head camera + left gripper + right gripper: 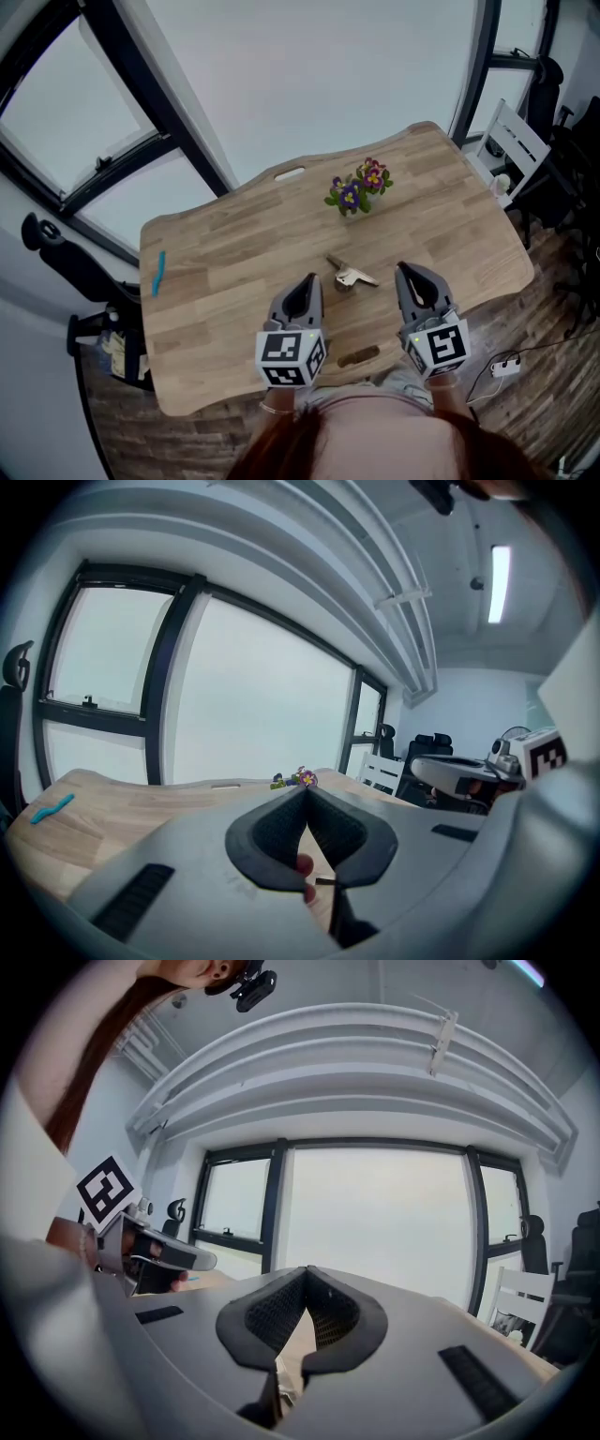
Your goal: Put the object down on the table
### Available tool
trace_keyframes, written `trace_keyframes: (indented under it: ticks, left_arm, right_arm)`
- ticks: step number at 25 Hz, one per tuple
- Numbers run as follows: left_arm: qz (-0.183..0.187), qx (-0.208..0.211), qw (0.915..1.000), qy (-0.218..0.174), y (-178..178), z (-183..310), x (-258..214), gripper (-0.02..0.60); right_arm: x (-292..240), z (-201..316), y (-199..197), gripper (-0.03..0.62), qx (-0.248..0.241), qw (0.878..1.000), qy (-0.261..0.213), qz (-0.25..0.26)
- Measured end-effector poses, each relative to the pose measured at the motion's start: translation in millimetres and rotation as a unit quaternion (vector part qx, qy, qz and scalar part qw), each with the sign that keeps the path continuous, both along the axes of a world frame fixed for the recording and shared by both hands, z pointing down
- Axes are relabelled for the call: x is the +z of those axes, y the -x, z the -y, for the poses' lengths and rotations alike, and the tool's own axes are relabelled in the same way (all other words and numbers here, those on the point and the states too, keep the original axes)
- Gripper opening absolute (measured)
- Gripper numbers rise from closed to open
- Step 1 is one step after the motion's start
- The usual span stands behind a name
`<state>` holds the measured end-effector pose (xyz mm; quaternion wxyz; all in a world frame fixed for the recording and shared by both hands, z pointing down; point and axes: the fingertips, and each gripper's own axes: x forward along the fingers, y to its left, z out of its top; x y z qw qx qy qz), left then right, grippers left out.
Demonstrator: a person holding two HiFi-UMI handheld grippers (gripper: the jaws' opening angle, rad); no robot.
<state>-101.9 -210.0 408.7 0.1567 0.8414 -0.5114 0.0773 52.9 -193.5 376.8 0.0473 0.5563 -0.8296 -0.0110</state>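
Keys (353, 277) between left tool (311, 280) and right tool (403, 271)

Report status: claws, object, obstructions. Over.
Left claw shut, empty. Right claw shut, empty. Keys flat on table, between the two claws, untouched. Nothing in the way; flowers stand farther back.

1. Small pot of purple and pink flowers (358, 192): upright.
2. Slim light-blue stick (158, 273): lying flat, well left of the flowers.
3. White slatted chair (511, 141): far right.
4. Black office chair (56, 248): far left.
5. Small white box (505, 367) with cable: on dark wood-plank floor (553, 309).
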Motion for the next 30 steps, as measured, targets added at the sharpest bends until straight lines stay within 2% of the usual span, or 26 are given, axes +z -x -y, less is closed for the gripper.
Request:
trace_keyframes:
  ticks: [7, 15, 21, 30]
  left_arm:
    - [0.005, -0.008, 0.9999, 0.006, -11.3, 10.8, 2.9, 0.002]
    - [0.000, -0.053, 0.9986, 0.010, -21.6, 18.1, 3.1, 0.002]
    - [0.005, -0.073, 0.9972, 0.017, -32.3, 18.1, 7.3, 0.002]
    - [0.041, -0.086, 0.9952, 0.021, -47.3, 14.1, 10.2, 0.002]
  right_arm:
    - [3.0, 15.4, -4.8, 0.000, -0.018, 1.000, 0.007, -0.009]
    - [1.2, 35.8, -17.0, 0.000, -0.065, 0.998, 0.008, 0.006]
    - [2.0, 42.1, -30.0, 0.000, -0.082, 0.997, 0.012, 0.011]
    - [5.1, 46.5, -46.1, 0.000, -0.085, 0.996, 0.018, 0.027]
